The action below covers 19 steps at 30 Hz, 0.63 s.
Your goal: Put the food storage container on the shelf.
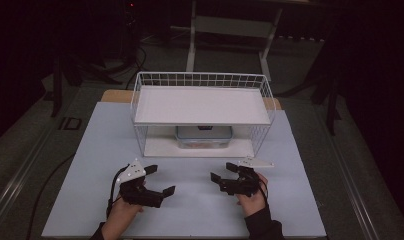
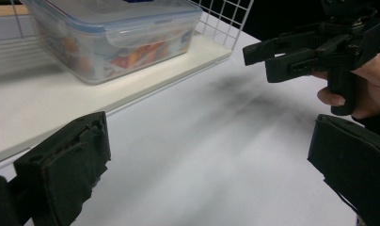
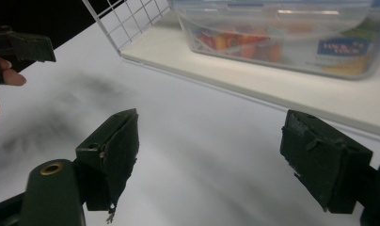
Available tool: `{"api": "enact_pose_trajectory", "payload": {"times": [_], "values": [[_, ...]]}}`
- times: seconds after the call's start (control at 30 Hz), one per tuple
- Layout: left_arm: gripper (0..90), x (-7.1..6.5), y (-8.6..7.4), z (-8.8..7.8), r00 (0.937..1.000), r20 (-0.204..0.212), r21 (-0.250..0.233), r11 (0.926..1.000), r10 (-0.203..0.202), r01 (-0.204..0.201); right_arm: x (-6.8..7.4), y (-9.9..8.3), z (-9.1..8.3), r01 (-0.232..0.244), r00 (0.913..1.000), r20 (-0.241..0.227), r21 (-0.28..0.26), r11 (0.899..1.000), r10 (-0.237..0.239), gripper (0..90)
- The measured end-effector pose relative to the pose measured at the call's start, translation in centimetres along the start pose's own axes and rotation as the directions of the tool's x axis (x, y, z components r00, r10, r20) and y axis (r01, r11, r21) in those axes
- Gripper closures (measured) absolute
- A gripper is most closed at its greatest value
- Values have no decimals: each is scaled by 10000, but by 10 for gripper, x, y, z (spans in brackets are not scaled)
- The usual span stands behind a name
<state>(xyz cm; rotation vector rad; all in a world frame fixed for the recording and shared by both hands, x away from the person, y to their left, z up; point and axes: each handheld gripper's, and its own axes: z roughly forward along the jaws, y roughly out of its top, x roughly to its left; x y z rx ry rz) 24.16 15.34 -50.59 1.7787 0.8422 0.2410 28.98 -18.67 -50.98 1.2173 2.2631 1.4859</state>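
A clear plastic box (image 1: 204,136) with a blue-rimmed lid and colourful contents sits on the lower board of a white wire shelf rack (image 1: 138,100). My left gripper (image 1: 161,180) rests low over the white table in front of the rack's left side, open with nothing between its jaws. My right gripper (image 1: 223,171) is in front of the rack's right side, also open and empty. In the left gripper view, my left gripper (image 2: 211,160) faces the box (image 2: 113,37), with the right gripper (image 2: 291,54) at the upper right. My right gripper (image 3: 216,155) points at the box (image 3: 282,35).
The rack's upper board (image 1: 202,106) is bare and hangs over the box. The lower board (image 3: 273,89) ends in a low front lip. White table surface (image 1: 190,210) spreads between and in front of the hands. Beyond the table are a dark floor and stand legs (image 1: 191,45).
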Motion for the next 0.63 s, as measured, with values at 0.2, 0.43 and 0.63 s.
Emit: {"api": "enact_pose_trajectory", "payload": {"times": [0.2,0.43,0.63], "values": [[0,-3,-3,-6,9997,36,43,9997,232,-233,-1,-6,-11,-17,10000,1,-18,10000,17,195],[0,-4,-8,-13,9994,33,203,9992,353,-354,-5,-14,-33,71,9998,161,-182,9998,-68,195],[0,-6,-11,-12,9986,82,381,9979,520,-523,-12,-19,-39,-78,9993,371,-103,9999,82,195]]}}
